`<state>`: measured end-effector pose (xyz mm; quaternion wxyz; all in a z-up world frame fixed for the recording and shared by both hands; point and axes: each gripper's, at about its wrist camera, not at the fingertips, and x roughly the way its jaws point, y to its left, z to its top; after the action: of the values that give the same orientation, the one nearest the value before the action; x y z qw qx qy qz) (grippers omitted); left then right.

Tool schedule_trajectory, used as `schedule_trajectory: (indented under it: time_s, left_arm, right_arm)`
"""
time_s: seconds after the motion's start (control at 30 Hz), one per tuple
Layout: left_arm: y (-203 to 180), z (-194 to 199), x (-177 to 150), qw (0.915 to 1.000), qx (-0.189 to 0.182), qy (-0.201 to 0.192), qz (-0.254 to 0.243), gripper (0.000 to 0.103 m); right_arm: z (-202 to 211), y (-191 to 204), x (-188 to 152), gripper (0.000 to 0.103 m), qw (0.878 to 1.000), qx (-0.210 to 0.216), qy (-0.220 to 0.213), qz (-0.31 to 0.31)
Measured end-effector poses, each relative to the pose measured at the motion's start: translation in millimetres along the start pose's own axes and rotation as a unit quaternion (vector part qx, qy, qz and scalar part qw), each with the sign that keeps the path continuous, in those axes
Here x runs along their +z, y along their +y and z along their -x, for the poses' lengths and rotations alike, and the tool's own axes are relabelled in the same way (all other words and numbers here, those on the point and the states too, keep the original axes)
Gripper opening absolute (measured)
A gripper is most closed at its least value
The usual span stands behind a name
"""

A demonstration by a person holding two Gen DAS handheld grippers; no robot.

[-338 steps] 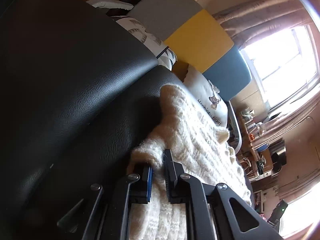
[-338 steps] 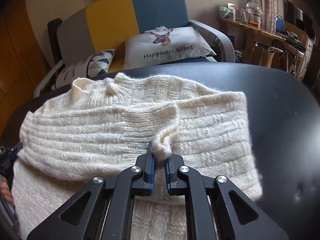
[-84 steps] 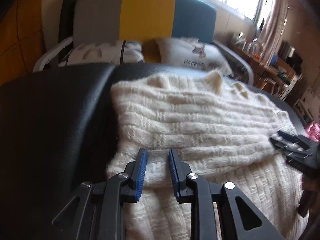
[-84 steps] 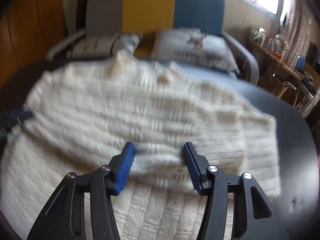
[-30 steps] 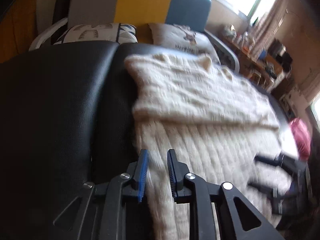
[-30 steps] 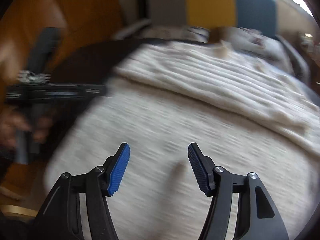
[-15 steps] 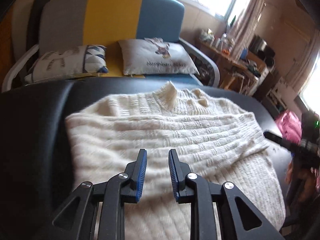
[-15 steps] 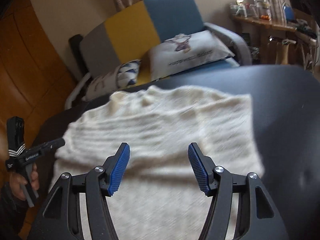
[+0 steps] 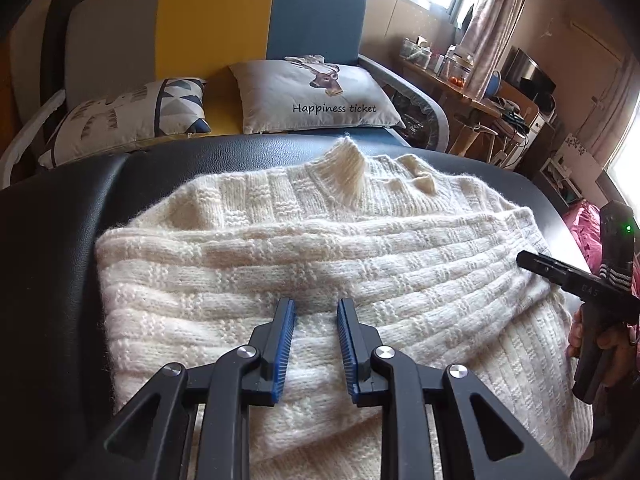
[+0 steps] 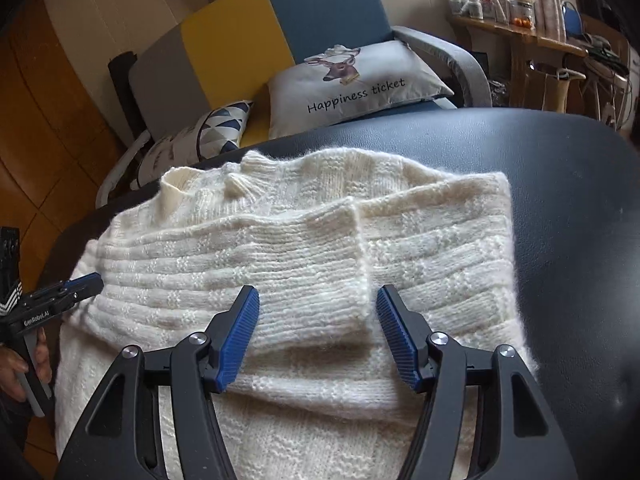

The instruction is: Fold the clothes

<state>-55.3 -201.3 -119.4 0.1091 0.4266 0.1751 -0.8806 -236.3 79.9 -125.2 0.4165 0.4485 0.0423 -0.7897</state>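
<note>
A cream knitted sweater [image 9: 360, 248] lies flat on a black padded table [image 9: 52, 240], collar toward the sofa, both sleeves folded across its chest. My left gripper [image 9: 315, 306] hovers over the near middle of the sweater, its jaws a narrow gap apart with nothing between them. My right gripper [image 10: 318, 294] stands over the sweater [image 10: 280, 248] with its jaws wide and opening. The cuff of the folded sleeve [image 10: 352, 272] lies below the gap, and the pads do not press it. Each gripper shows at the edge of the other's view, held in a hand.
Behind the table stands a grey, yellow and blue sofa [image 9: 216, 28] with a deer pillow [image 9: 316, 96] and a patterned pillow [image 9: 132, 116]. A cluttered wooden side table [image 9: 460, 76] is at the back right. Something pink [image 9: 584, 224] lies past the table's right edge.
Both views have swung from the sweater's sides to face the sofa over its near middle. The right jaws stand slightly wider. The sweater has not moved.
</note>
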Motion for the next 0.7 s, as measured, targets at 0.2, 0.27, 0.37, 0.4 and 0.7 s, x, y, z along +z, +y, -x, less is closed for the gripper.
schedule_trajectory:
  time_s: [0.2,0.27,0.37,0.4,0.7]
  left_arm:
    - [-2.1,1.0,-1.4,1.0000,0.005,-0.001,-0.003,0.022]
    - [-4.0,3.4,-1.2,0.9999,0.009,-0.001,-0.008,0.022]
    - [-7.9,9.8,0.2,0.9997,0.011,-0.010,-0.021,0.023]
    - [-8.1,9.3,0.3,0.9995,0.018,-0.010,-0.025,0.023]
    - [-6.6,21.8,-1.5,0.9995,-0.011,-0.027,-0.008,0.023]
  right_arm:
    - [0.0,20.8,0.2,0.024,0.996,-0.059,0.010,0.072]
    - [2.5,26.4,-0.1,0.019,0.994,-0.069,0.006,0.082]
    - [12.9,38.4,6.0,0.014,0.992,-0.071,-0.009,0.102]
    - [17.7,42.1,8.1,0.014,0.991,-0.077,-0.016,0.113]
    - [11.4,22.3,-7.7,0.013,0.994,-0.073,0.013,0.076]
